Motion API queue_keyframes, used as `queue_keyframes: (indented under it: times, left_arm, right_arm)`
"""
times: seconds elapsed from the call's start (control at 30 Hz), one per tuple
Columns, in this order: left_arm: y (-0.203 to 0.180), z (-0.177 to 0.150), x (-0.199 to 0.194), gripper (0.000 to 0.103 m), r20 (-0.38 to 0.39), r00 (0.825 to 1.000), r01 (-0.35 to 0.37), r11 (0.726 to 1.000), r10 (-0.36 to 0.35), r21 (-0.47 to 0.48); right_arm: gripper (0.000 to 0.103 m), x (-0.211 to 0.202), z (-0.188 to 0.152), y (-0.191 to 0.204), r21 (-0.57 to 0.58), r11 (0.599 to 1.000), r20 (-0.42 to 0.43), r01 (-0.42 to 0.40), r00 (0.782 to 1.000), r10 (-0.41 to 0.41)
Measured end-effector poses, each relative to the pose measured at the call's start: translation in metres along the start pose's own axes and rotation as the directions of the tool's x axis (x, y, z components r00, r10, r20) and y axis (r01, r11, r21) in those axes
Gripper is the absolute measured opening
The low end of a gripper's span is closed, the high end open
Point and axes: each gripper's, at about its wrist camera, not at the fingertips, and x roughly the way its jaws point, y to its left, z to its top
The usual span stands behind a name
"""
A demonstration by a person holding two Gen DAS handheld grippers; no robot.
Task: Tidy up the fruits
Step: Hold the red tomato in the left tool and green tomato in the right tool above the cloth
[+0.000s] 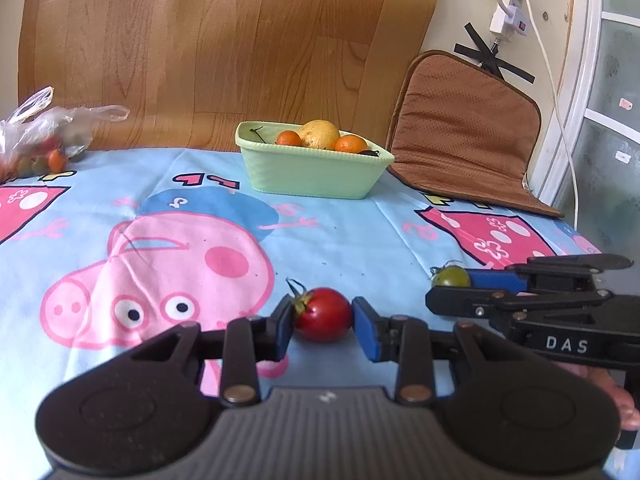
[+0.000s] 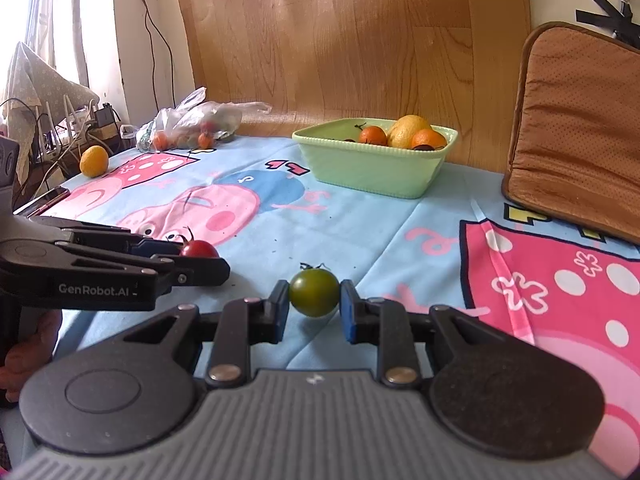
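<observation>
Both grippers clamped on small tomatoes low on the cloth, the green bowl well beyond them.

The left gripper (image 1: 323,322) had its pads pressed on the two ends of a red tomato (image 1: 325,314); the right gripper (image 2: 314,300) was closed the same way on a green tomato (image 2: 314,293), both fruits seemingly at cloth (image 1: 360,236) level. Such tomatoes are probably light, smooth and thin-skinned, so a gentle squeeze across the widest part, clear of the stalk, should hold without bruising or slipping. The bowl (image 1: 312,178) already held two oranges and a yellow fruit. Only the right view showed a loose yellow fruit (image 2: 94,161) near the cloth's far left edge, and the bag (image 2: 192,124) of small fruit more fully; the left view alone showed the power strip (image 1: 510,12) on the wall.
</observation>
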Motion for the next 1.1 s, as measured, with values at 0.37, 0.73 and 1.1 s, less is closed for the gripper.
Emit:
queue_keyframes:
  times: [0.37,0.73,1.1]
  left_arm:
    - [-0.0010,-0.0002,0.0005,0.032,0.000,1.000,-0.002,1.000,0.002,0.003]
    - [-0.0009,-0.0003,0.0005,0.032,0.001,1.000,-0.003,1.000,0.003,0.004]
    - [-0.0021,-0.0010,0.0010,0.032,0.001,1.000,-0.011,1.000,0.011,0.014]
  right_arm:
    - [0.029,-0.0014,-0.0001,-0.0004,0.006,1.000,0.005,0.003,1.000,-0.003]
    - [0.029,-0.0013,0.0004,-0.0014,0.013,1.000,0.005,0.006,1.000,-0.006]
    - [0.029,-0.0003,0.0006,-0.0008,0.007,1.000,0.001,0.012,1.000,-0.012]
